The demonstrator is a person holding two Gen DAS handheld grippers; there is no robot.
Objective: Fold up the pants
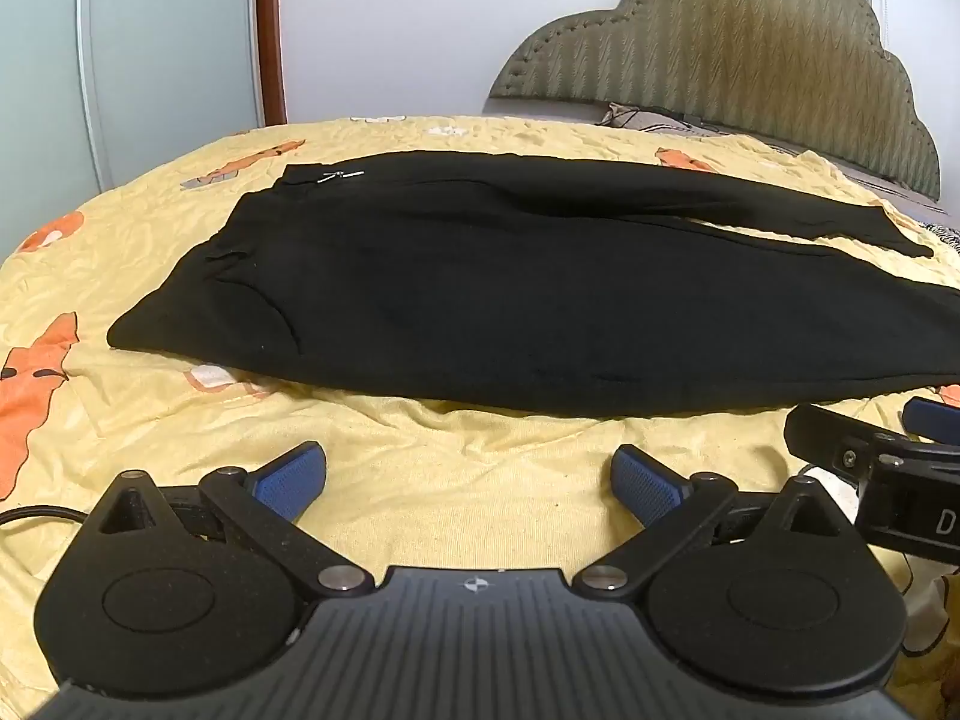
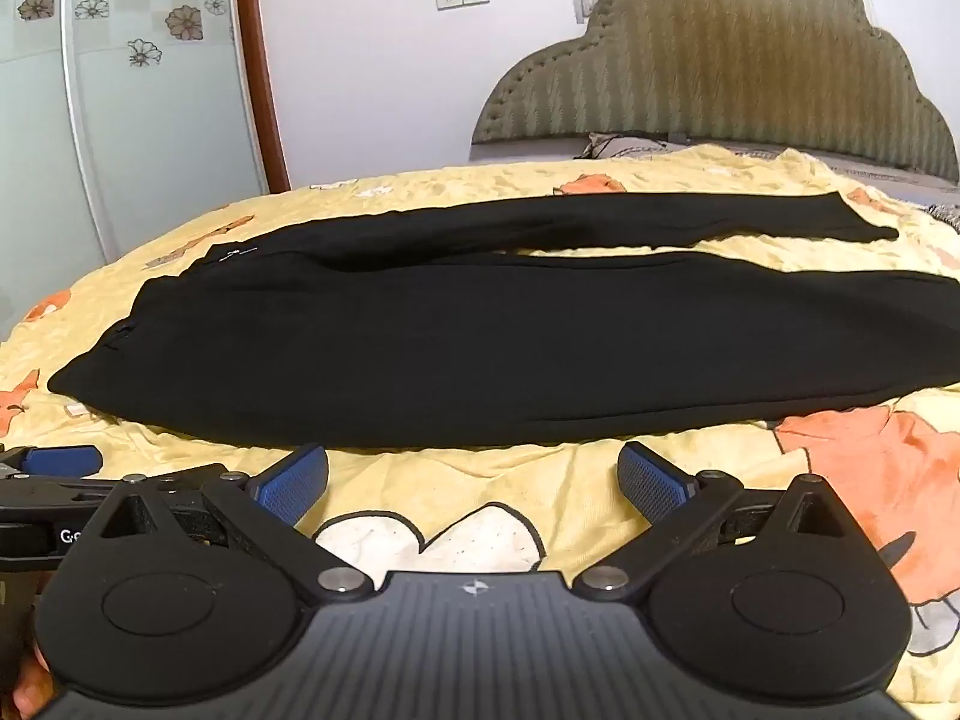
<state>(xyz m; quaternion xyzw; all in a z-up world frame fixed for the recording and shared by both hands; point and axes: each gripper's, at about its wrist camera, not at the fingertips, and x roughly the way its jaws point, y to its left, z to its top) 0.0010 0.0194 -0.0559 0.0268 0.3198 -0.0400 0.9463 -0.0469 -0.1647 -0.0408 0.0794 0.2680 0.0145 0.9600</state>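
"D" on right tongs (image 1: 918, 414) (partial)

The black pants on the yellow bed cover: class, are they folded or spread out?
Spread out. The black pants lie flat along the yellow bed cover, both legs extended side by side, a strip of cover showing between them.

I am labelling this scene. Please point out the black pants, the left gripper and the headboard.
black pants (image 1: 480, 300): left wrist view, middle of the near leg.
left gripper (image 1: 469, 480): left wrist view, midway between its blue fingertips.
headboard (image 2: 720, 72): right wrist view, its ribbed centre.
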